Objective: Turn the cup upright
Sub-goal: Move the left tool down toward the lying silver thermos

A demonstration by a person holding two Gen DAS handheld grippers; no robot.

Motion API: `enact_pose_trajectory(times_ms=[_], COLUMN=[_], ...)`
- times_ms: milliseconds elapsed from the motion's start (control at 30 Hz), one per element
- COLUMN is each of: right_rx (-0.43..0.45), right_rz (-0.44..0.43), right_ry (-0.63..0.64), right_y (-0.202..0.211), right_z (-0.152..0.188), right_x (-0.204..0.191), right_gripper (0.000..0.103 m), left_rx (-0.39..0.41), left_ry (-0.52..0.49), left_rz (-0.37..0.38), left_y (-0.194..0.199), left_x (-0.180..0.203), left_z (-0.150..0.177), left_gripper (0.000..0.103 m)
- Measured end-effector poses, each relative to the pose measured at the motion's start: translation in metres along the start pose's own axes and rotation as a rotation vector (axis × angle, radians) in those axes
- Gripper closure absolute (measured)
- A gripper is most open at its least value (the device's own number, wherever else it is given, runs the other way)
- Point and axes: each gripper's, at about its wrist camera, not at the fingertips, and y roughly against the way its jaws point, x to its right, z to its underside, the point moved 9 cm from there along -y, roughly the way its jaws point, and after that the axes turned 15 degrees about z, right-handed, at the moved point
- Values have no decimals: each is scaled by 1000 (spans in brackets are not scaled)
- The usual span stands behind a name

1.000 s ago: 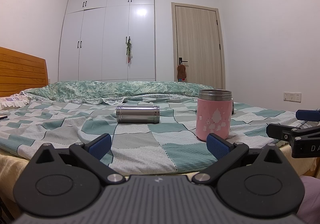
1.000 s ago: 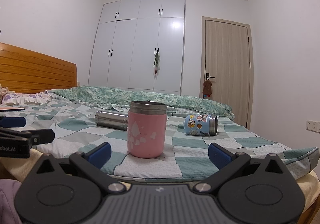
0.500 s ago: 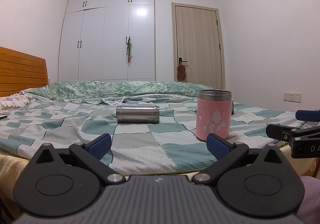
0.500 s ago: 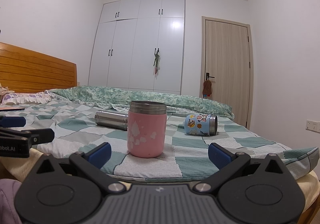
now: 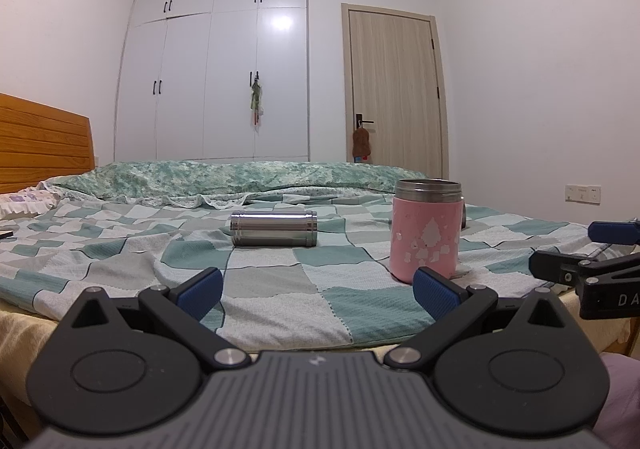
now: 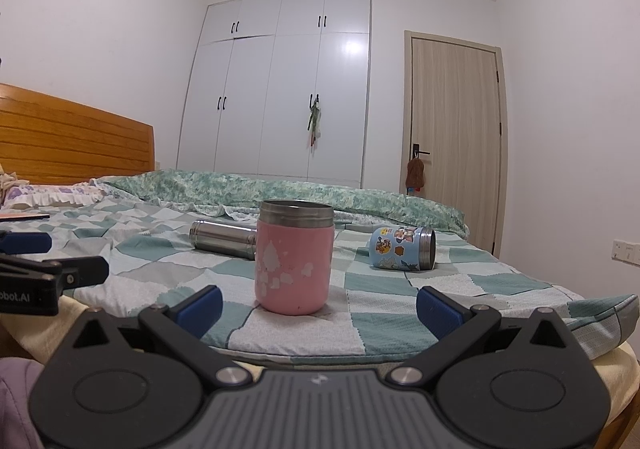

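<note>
Straight ahead of both grippers I see a bed covered with a checked green, grey and white blanket. Three cups are on it. One pink cup with a steel rim stands upright, mouth up, at 12 o'clock in the right wrist view and at 2 o'clock in the left wrist view. One plain steel cup lies on its side at 12 o'clock from my left gripper, well beyond the fingers. One blue cup covered in cartoon stickers lies on its side at 1 o'clock from my right gripper, mouth towards the right; from the left view the pink cup almost hides it.

My left gripper is released, its two blue pads spread wide with only blanket between them. My right gripper is likewise spread wide; the pink cup sits just beyond the gap, untouched. Each gripper shows at the edge of the other's view: partial white lettering reads "DA" on the right one and "obot.AI" on the left one.

Behind the bed are one white wardrobe with six doors in view, one wooden door with something brown hanging from its handle, one wooden headboard at 9 o'clock, and one wall socket at 3 o'clock.
</note>
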Motion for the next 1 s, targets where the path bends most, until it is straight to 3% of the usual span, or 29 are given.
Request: enact_pose_trajectory(times_ms=[167,500,733,1000], right_rx=[-12,-16,4,-95], right_rz=[-31,-68,-95,-117], right_ry=[-2,-19,10,17], right_y=[-4,-35,-67,-128], right_z=[-1,-31,-81,-137], right_x=[-3,-17,-45,-91], right_gripper=[0,0,0,0], left_rx=[-10,-95,-207,-301], left_ry=[-15,-273,-490,-630], left_rz=[61,52,106,158], left_y=[-8,-61,-113,-176], left_x=[2,-26,-53,-85], left_z=[-12,-70,-96,-101], left_gripper=[0,0,0,0])
